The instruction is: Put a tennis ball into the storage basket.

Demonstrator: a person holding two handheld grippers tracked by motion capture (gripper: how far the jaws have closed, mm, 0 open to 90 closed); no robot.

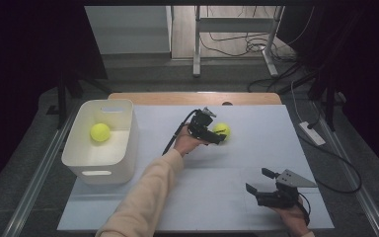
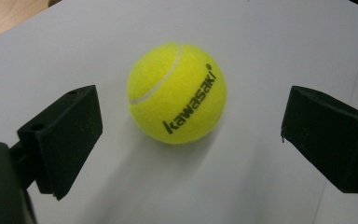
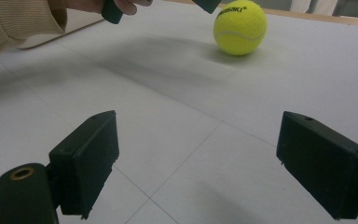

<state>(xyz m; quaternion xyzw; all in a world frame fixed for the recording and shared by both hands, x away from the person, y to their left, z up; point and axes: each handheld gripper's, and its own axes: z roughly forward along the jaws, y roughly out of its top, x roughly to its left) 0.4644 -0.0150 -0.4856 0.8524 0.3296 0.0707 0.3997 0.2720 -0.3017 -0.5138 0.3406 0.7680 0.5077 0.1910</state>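
Two tennis balls are on show, and the one in hand is the tennis ball (image 1: 221, 130) lying on the white table sheet (image 1: 256, 148) just right of centre in the high view, printed "kawasaki" as the left gripper view shows (image 2: 177, 92). The left gripper (image 1: 218, 137) hovers over it with its jaws spread wide, one to each side of the ball and neither touching it, the ball sitting a little above the middle of the gap in that gripper's own view. To do this grasp well, I would judge that the gripper should come down further so the pads meet the ball at its widest line, centred between them, then close slowly so the ball does not roll or squirt out. The other ball (image 1: 100, 132) rests inside the white bin (image 1: 123, 148) at the left of the frame, which looks the likely destination. The right gripper (image 1: 259, 181) waits at the lower right, jaws also spread and holding nothing, well apart from the ball, which appears at the top of its view (image 3: 240, 27).
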